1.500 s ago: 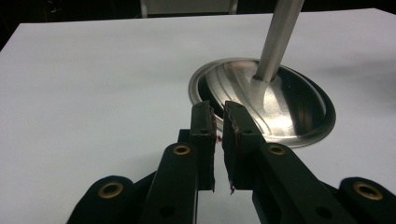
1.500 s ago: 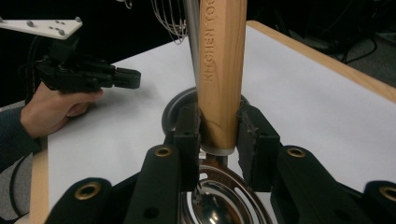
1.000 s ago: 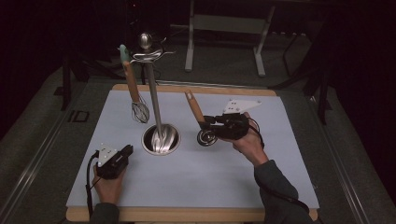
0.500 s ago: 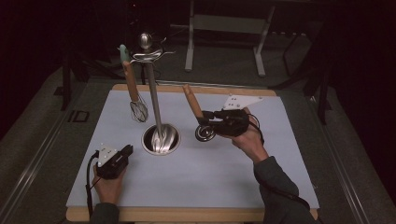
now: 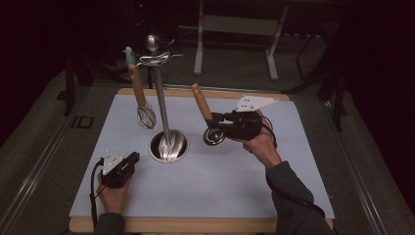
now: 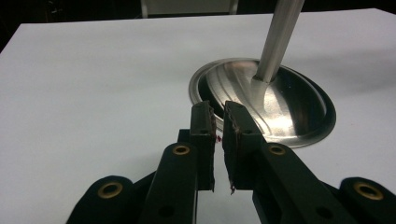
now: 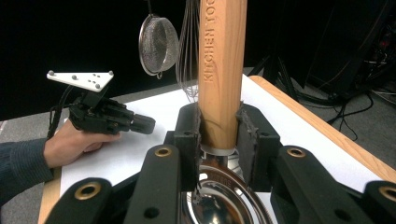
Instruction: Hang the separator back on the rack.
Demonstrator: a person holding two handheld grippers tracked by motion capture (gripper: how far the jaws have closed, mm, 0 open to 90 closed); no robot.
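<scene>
A steel utensil stand point(image 5: 162, 105) rises from a round base point(image 6: 285, 109) at the middle of the white mat. A wood-handled whisk point(image 5: 142, 107) hangs from its top hooks. My right gripper point(image 5: 216, 121) hovers to the right of the stand, shut on the wooden handle point(image 7: 222, 70) of a steel ladle point(image 5: 214, 137); the handle points up and away, and the bowl point(image 7: 219, 203) hangs below the jaws. My left gripper point(image 5: 133, 158) rests on the mat at the front left. Its jaws point(image 6: 218, 122) are all but together, with nothing between them, and point at the base.
A mesh strainer point(image 7: 159, 44) and the whisk's wires point(image 7: 188, 46) hang behind the ladle handle. The white mat point(image 5: 220, 188) lies on a wooden board point(image 5: 195, 226). Dark floor, a metal frame point(image 5: 235, 29) and cables lie beyond the far edge.
My right gripper has lifted the ladle slightly and carried it a little away from the front edge. The left gripper has stayed where it was.
</scene>
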